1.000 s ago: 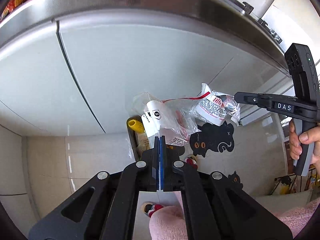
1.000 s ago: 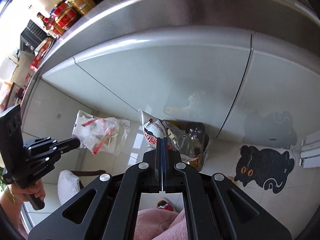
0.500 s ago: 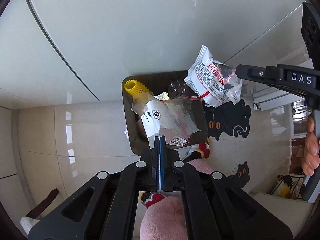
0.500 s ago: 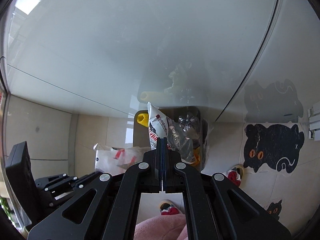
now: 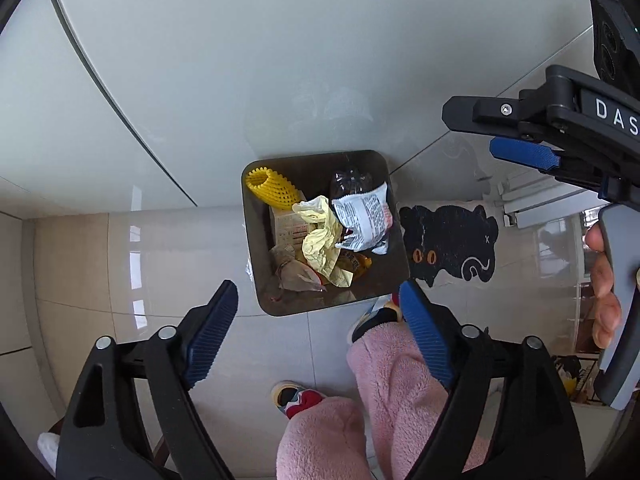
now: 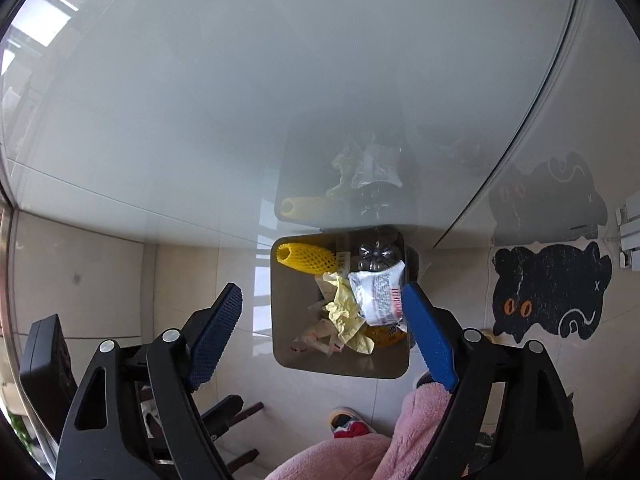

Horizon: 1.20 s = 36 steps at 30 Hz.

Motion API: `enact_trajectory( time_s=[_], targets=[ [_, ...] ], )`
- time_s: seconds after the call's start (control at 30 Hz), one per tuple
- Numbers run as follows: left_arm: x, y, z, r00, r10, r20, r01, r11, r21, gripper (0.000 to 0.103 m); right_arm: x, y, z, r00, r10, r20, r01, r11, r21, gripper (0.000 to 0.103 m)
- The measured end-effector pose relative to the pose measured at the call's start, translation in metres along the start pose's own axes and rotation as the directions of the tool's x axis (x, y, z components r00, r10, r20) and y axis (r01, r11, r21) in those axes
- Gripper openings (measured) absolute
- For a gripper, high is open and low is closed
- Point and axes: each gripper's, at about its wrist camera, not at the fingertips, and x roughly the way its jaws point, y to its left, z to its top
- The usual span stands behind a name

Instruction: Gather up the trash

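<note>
Both my tools pointed steeply down over the trash bin (image 5: 276, 300), which stood on the tiled floor (image 5: 100, 264) tight against the foot of a pale glossy cabinet front (image 5: 280, 60). My left tool (image 5: 316, 300) had its jaws spreading apart, the blue pads standing wide with nothing between them, one pad to each side of the bin's near rim. My right tool (image 6: 322, 304) was opening the same way and gripped nothing; in the left wrist view it showed from the side at the right edge, my hand (image 5: 606, 280) wrapped round its grey handle.

The trash lay inside the bin. A white printed snack wrapper (image 5: 362, 218) sat on top by the bin's right wall, partly covering a crumpled clear plastic bottle (image 5: 350, 180) in the far right corner. A yellow foam fruit net (image 5: 272, 190) lay in the far left corner. Crumpled pale yellow paper (image 5: 324, 244) filled the middle. Near the front left of the bin lay what I took to be a clear plastic bag (image 5: 298, 278), though it was too dim in there to be certain, and an orange packet (image 5: 360, 264) peeked out under the paper.

A black cat-shaped mat (image 5: 452, 244) lay on the floor just beside the bin's right side. My pink fleece trouser legs (image 5: 384, 384) and a red and white slipper (image 5: 298, 398) showed at the near edge of the floor.
</note>
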Motion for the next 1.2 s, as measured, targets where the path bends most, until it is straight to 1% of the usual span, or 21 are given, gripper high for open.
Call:
enact_trajectory(
  time_s=[0.03, 0.07, 0.1, 0.23, 0.33, 0.47, 0.57, 0.63, 0.7, 0.9, 1.03, 1.13, 1.2],
  targets=[
    [-0.009, 0.000, 0.000, 1.000, 0.003, 0.015, -0.003, 1.000, -0.006, 0.087, -0.008, 0.004, 0.000, 1.000, -0.003, 0.006, 0.003, 1.000, -0.004, 0.084],
    [-0.019, -0.001, 0.000, 1.000, 0.004, 0.029, -0.004, 1.000, -0.013, 0.090, -0.017, 0.008, -0.001, 1.000, -0.007, 0.016, 0.007, 1.000, -0.012, 0.095],
    [-0.030, -0.002, 0.001, 0.999, 0.000, 0.044, 0.001, 1.000, -0.024, 0.093, -0.028, 0.013, -0.003, 0.999, -0.015, 0.032, 0.016, 1.000, -0.021, 0.101],
    [-0.083, -0.011, 0.004, 0.991, -0.009, 0.132, 0.014, 0.999, -0.040, 0.095, -0.071, 0.032, -0.008, 0.997, -0.037, 0.072, 0.043, 0.996, -0.079, 0.100],
    [-0.125, -0.018, 0.007, 0.980, -0.018, 0.200, 0.026, 0.999, -0.034, 0.095, -0.105, 0.045, -0.010, 0.993, -0.042, 0.115, 0.054, 0.993, -0.102, 0.100],
    [-0.178, -0.027, 0.009, 0.960, -0.009, 0.279, 0.011, 1.000, -0.003, 0.095, -0.157, 0.060, -0.009, 0.979, -0.057, 0.195, 0.080, 0.990, -0.112, 0.100],
    [-0.216, -0.032, 0.008, 0.941, 0.008, 0.338, -0.013, 1.000, 0.011, 0.095, -0.195, 0.073, -0.008, 0.962, -0.098, 0.254, 0.135, 0.982, -0.133, 0.100],
    [-0.243, -0.035, 0.009, 0.924, 0.014, 0.382, -0.017, 1.000, 0.005, 0.095, -0.220, 0.080, -0.010, 0.944, -0.142, 0.297, 0.189, 0.972, -0.136, 0.100],
    [-0.267, -0.037, 0.010, 0.910, 0.014, 0.414, -0.016, 1.000, 0.001, 0.095, -0.246, 0.085, -0.011, 0.927, -0.165, 0.338, 0.217, 0.969, -0.122, 0.100],
    [-0.336, -0.050, 0.018, 0.865, 0.035, 0.500, -0.039, 0.999, -0.003, 0.095, -0.312, 0.095, -0.014, 0.882, -0.162, 0.442, 0.229, 0.968, -0.100, 0.100],
    [-0.369, -0.062, 0.023, 0.854, 0.022, 0.519, -0.040, 0.999, 0.023, 0.095, -0.342, 0.107, -0.016, 0.864, -0.153, 0.480, 0.225, 0.969, -0.097, 0.100],
    [-0.392, -0.069, 0.025, 0.835, 0.026, 0.550, -0.054, 0.998, 0.035, 0.095, -0.360, 0.114, -0.018, 0.849, -0.151, 0.506, 0.226, 0.970, -0.090, 0.100],
    [-0.406, -0.073, 0.026, 0.819, 0.032, 0.574, -0.061, 0.998, 0.031, 0.095, -0.370, 0.119, -0.018, 0.838, -0.149, 0.525, 0.226, 0.971, -0.084, 0.100]
  ],
)
